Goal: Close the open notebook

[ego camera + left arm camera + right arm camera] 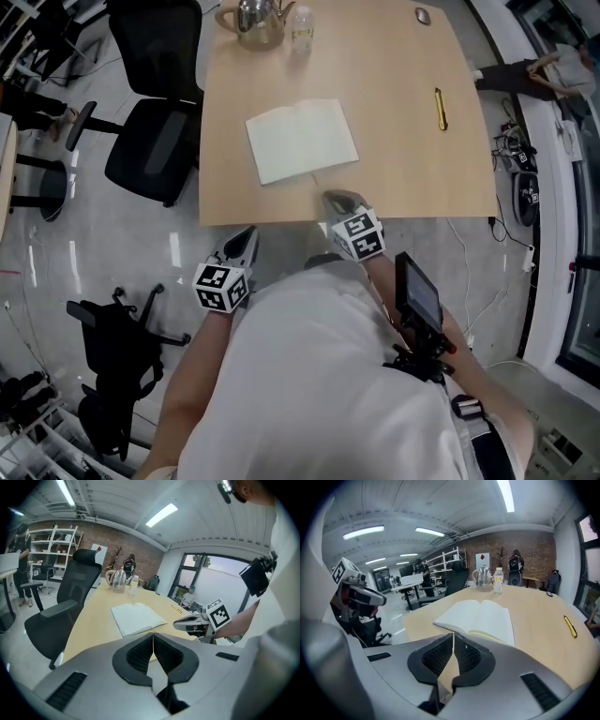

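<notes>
Left gripper (153, 634): my jaws are closed together with nothing between them. I hold it off the near-left corner of the surface (403, 159), above the floor, pointing toward the surface.
Right gripper (453, 635): my jaws are closed together and hold nothing. The tip sits over the near edge of the surface and points at the notebook (302, 141).
Gripper spacing: the two grippers are apart from each other, the right one ahead of the left.
Notebook position: it lies open and flat on the surface, pages up, toward the near half. It is near the right gripper tip but not touching it.
Notebook orientation: the spine runs away from me, turned slightly against the surface edges.
Yellow pen-shaped item (440, 108): it lies on the surface to the right of the notebook, well apart from it.
Kettle (255, 21): it stands at the far edge of the surface.
Bottle (301, 26): it stands just beside the kettle, on its right.
Office chair (155, 150): black, standing at the left side of the surface.
</notes>
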